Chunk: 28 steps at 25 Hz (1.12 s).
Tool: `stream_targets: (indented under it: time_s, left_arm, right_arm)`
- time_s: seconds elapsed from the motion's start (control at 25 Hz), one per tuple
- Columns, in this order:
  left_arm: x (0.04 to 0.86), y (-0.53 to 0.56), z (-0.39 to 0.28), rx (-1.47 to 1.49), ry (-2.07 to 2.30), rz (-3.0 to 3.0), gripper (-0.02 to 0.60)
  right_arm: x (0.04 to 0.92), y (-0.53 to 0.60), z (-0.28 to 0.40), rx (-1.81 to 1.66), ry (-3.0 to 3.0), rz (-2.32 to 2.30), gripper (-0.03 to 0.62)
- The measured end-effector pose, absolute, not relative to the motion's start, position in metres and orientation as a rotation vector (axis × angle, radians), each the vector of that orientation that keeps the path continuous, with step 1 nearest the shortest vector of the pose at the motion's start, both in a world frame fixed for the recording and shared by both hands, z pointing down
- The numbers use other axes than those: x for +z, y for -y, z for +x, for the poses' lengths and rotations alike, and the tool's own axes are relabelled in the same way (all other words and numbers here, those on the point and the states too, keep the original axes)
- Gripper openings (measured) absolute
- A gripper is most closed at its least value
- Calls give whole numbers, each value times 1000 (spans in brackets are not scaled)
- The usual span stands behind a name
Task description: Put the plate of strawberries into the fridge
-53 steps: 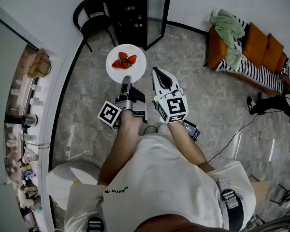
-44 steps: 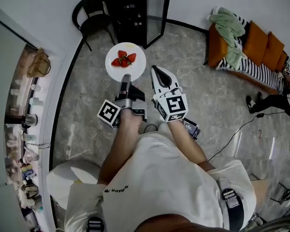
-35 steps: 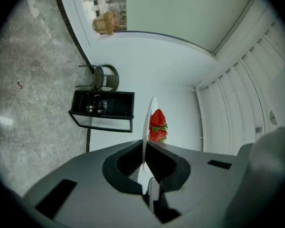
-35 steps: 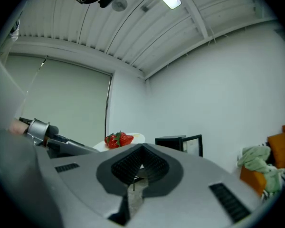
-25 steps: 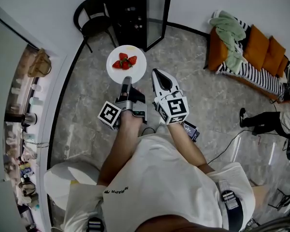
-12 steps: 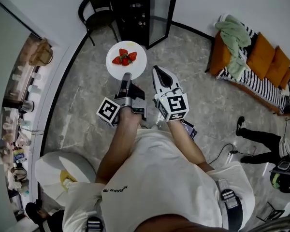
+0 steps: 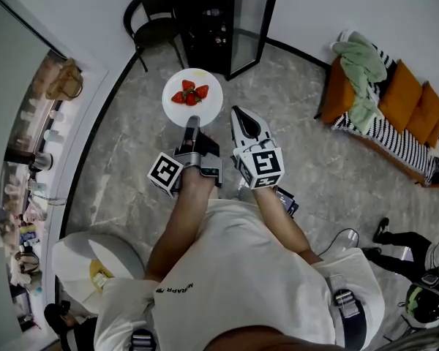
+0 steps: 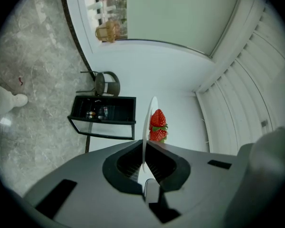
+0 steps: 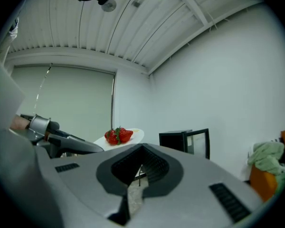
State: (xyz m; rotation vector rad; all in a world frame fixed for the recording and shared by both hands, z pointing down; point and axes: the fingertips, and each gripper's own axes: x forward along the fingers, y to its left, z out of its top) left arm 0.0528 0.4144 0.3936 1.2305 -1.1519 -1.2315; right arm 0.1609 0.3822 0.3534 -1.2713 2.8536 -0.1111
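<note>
A white plate (image 7: 192, 107) with three red strawberries (image 7: 189, 96) hangs level over the floor. My left gripper (image 7: 192, 121) is shut on its near rim. In the left gripper view the plate (image 8: 144, 127) shows edge-on between the jaws, with the strawberries (image 8: 157, 125) on it. My right gripper (image 7: 240, 114) is to the right of the plate, apart from it, shut and holding nothing. The black fridge (image 7: 208, 20) stands just beyond the plate against the wall, and its glass door (image 7: 250, 22) stands open to the right. From the right gripper view I see the plate (image 9: 133, 136) and the fridge (image 9: 185, 139).
A black chair (image 7: 151, 20) stands left of the fridge. A white partition with a shelf of small things (image 7: 36, 123) runs along the left. A sofa with orange cushions and a green cloth (image 7: 384, 93) is at the right. Cables lie on the marble floor (image 7: 336, 159).
The plate stays in my left gripper while the fridge and chair have shifted slightly right and nearer the plate. The sofa has shifted right and a person's legs have slid down the right side.
</note>
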Motion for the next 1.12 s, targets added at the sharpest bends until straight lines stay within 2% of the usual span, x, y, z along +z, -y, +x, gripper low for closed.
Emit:
stream_targets:
  time_s: [1.12]
  left_arm:
    - [399,-144,-54,-1130,1103,1218,11]
  right_arm:
    - [345,-122,49,-125,-2803,-1407,11]
